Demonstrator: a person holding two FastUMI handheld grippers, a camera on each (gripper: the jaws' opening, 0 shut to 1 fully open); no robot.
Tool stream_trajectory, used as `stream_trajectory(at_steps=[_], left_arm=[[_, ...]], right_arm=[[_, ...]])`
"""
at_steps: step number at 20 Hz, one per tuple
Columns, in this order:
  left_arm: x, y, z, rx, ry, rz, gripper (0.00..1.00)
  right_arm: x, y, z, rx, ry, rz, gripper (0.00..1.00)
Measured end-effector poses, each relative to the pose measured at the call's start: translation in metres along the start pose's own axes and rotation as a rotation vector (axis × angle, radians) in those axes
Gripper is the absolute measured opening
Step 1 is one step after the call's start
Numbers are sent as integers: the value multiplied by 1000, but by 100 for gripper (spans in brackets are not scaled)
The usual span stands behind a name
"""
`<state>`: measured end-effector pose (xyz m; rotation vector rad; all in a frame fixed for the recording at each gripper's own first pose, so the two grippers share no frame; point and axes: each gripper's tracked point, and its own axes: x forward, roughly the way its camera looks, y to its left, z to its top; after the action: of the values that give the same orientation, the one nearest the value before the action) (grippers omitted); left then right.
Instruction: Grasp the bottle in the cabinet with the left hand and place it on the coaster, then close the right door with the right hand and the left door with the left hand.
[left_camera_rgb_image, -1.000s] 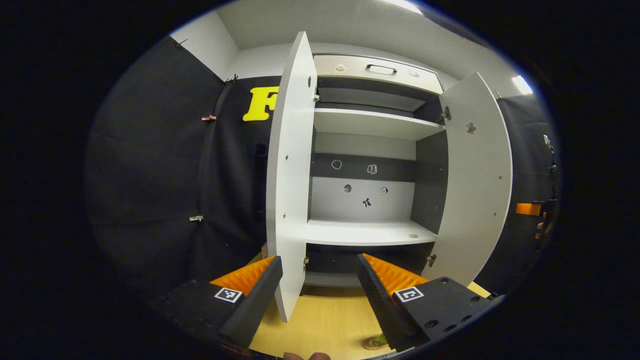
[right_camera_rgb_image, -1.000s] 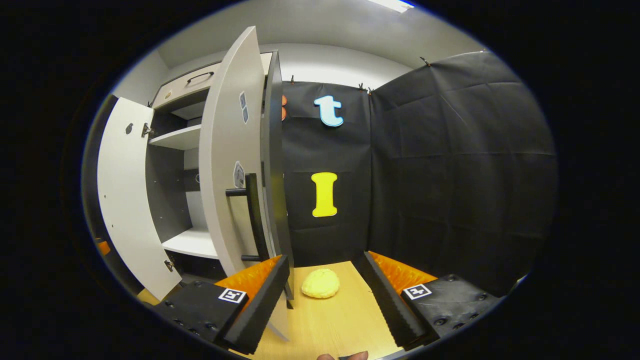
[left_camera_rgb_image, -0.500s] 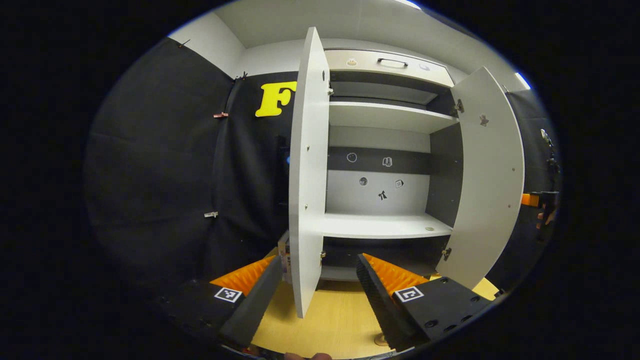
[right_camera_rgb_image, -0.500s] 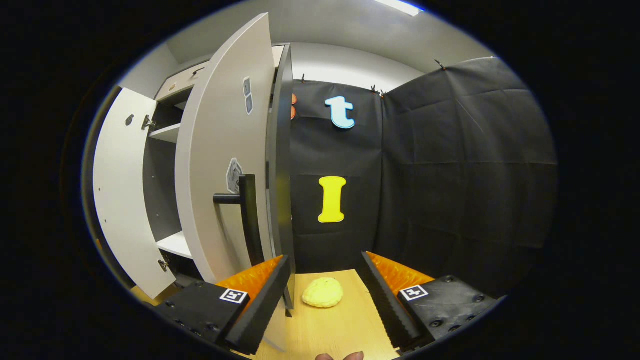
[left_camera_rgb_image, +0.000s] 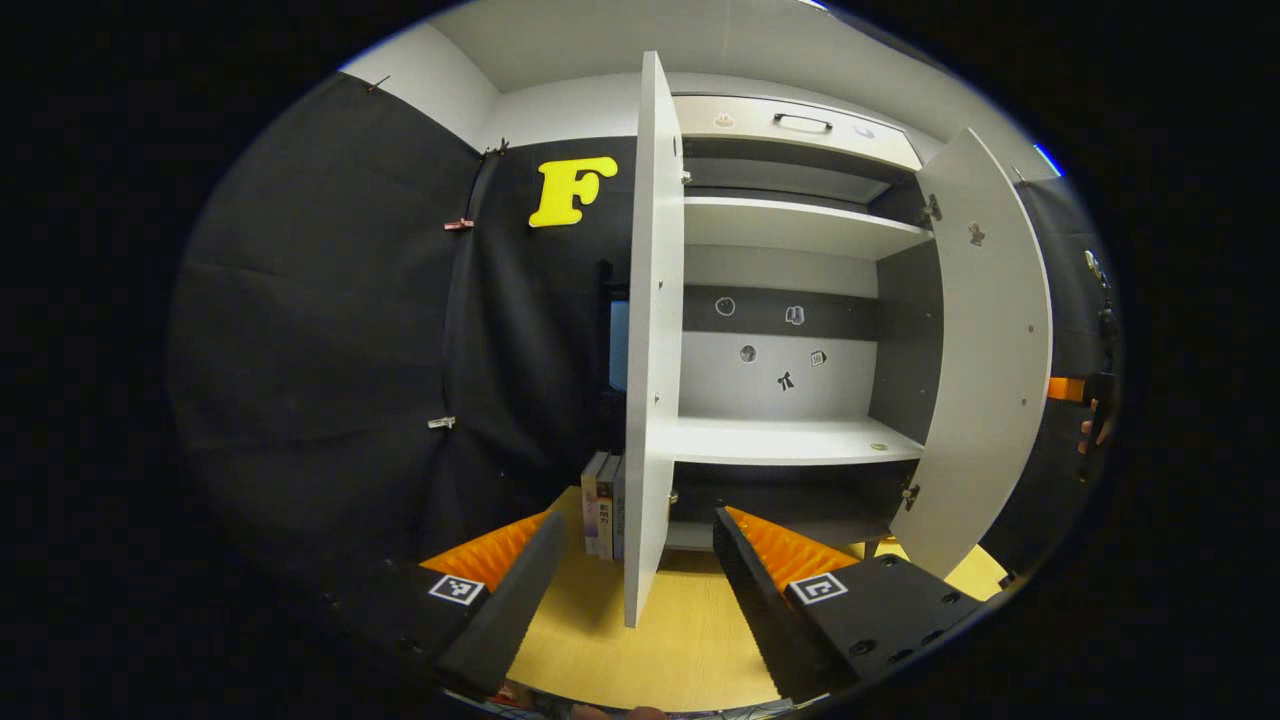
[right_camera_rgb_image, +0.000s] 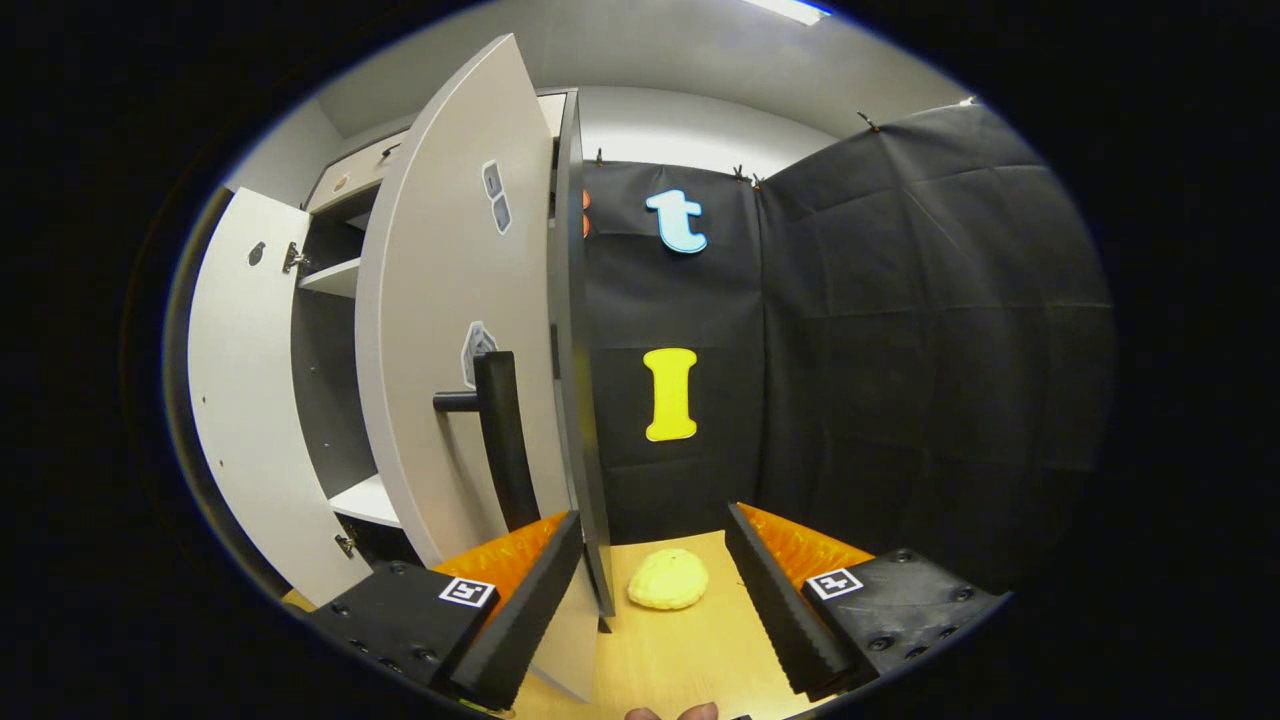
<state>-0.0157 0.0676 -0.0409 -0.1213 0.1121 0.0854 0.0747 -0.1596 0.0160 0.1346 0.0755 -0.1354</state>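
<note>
**Doors open, both grippers lined up on door edges**

With the cabinet's shelves (left_camera_rgb_image: 790, 440) bare, the bottle is not to be seen; it cannot be told from here whether it sits on the coaster. The left gripper (left_camera_rgb_image: 632, 550) is spread wide and holds nothing, the free edge of the left door (left_camera_rgb_image: 650, 330) standing between its fingers, probably placed to push it. The right gripper (right_camera_rgb_image: 650, 560), likewise wide and empty, sits beside the right door (right_camera_rgb_image: 450, 330), by its black handle (right_camera_rgb_image: 500, 440). A yellow lump (right_camera_rgb_image: 668, 580) lies on the table (right_camera_rgb_image: 680, 650).
</note>
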Motion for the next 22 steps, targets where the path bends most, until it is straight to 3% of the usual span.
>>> stream_trajectory(at_steps=[8,22], left_arm=[[-2,21,-5,-40,5,12,95],[-3,57,3,-17,-8,54,95]], right_arm=[[-1,57,-6,-17,6,75,97],[27,155,-19,-68,-16,227,97]])
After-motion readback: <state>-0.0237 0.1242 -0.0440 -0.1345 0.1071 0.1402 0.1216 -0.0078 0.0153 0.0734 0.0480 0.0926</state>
